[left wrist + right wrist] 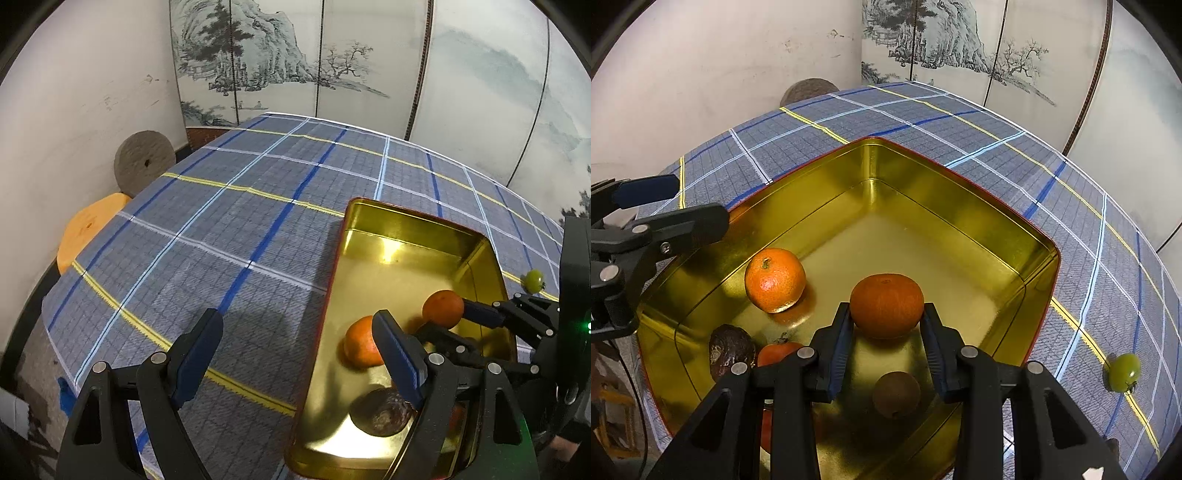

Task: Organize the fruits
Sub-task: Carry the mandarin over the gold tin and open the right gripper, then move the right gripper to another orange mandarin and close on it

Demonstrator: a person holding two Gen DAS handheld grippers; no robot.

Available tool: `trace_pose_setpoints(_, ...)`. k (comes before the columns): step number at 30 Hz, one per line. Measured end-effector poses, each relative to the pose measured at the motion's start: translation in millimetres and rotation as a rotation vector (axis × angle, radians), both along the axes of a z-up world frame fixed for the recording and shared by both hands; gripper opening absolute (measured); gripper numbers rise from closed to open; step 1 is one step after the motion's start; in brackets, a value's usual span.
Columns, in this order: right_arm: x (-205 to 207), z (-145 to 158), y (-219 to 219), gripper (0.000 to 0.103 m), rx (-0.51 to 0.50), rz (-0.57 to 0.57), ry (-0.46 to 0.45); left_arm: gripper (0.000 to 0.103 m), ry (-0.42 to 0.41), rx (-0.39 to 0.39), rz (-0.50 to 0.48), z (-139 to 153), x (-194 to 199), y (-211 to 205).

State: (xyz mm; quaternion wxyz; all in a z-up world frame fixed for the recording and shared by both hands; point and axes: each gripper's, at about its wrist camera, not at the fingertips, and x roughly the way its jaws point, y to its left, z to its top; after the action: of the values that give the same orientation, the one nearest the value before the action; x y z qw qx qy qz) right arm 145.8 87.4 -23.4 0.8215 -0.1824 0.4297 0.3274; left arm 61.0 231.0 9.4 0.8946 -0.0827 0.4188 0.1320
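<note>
Right gripper (886,328) clamped on tangerine (886,304) above gold tin (1027,236), left gripper (295,350) wide open, empty; risks tangerine rolling into other tangerine (774,279) on release.

A plaid-clothed table (1015,155) carries a gold tin (960,192) (red-rimmed) and a green tomato (1124,371) beside it.

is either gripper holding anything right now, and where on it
The right gripper holds a mandarin by its two opposite sides, over the gold tin. The left gripper is open and holds nothing.
</note>
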Motion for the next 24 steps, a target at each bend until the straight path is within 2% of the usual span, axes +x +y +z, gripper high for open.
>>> trace_pose_setpoints(9, 0.4, 0.6, 0.1, 0.037, 0.004, -0.002, -0.001, 0.083, 0.009, -0.007, 0.031, -2.4, -11.8, 9.8)
trace_pose_setpoints(11, 0.4, 0.9, 0.1, 0.04, 0.005, -0.002, -0.001, 0.083, 0.01, -0.008, 0.035, -2.2, -13.2, 10.1)
trace_pose_setpoints(13, 0.2, 1.7, 0.1, 0.048, 0.01, -0.004, -0.002, 0.083, 0.007, -0.011, 0.036, -1.4, -15.3, 10.0)
trace_pose_setpoints(24, -6.7, 8.4, -7.5, 0.049, 0.036, -0.005, -0.006, 0.083, 0.013, -0.007, 0.04, -1.8, -20.6, 9.8)
